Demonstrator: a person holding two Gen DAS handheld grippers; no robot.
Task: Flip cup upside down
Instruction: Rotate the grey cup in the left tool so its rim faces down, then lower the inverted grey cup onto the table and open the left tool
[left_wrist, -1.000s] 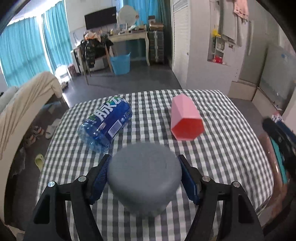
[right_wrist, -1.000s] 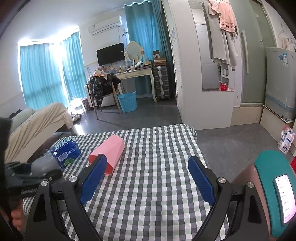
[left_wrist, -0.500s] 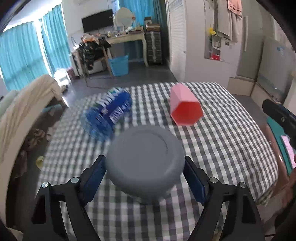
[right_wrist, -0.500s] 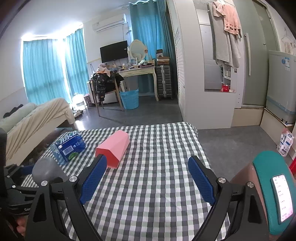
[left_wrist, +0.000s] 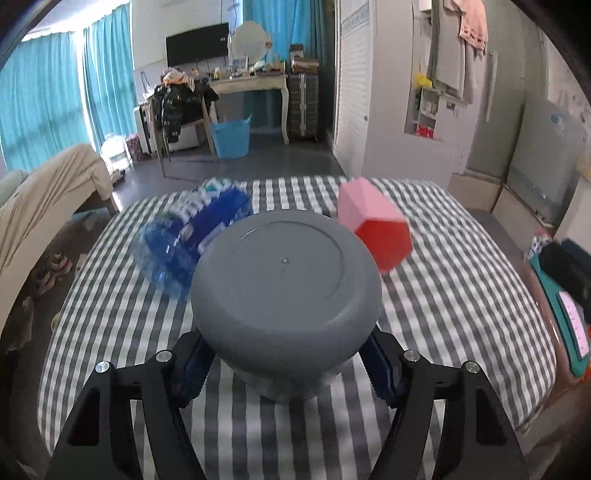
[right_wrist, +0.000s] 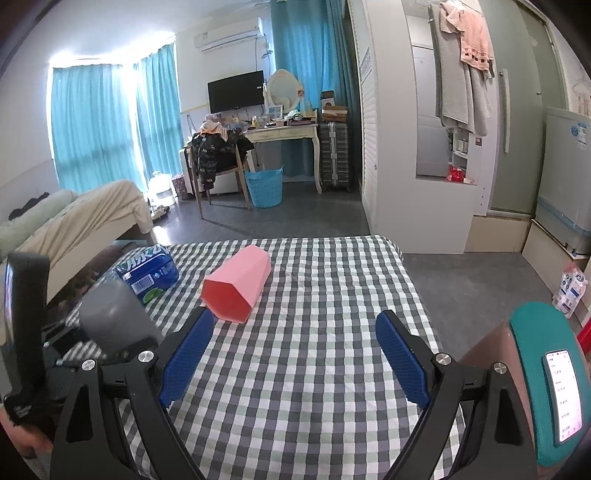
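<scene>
Your left gripper (left_wrist: 286, 365) clamps the grey cup (left_wrist: 286, 291), base tipped toward the camera, above the checked tabletop (left_wrist: 461, 295). Your right gripper (right_wrist: 293, 354) spreads wide, holding nothing.

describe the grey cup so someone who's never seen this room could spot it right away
Start at the checked tablecloth covering the table. At its near left side, the left gripper clamps the grey cup between its blue pads, with the cup's flat round base tipped toward that gripper's camera. Unlike the blue water bottle and the pink hexagonal cup lying behind it, it is plain matte grey and held.
</scene>
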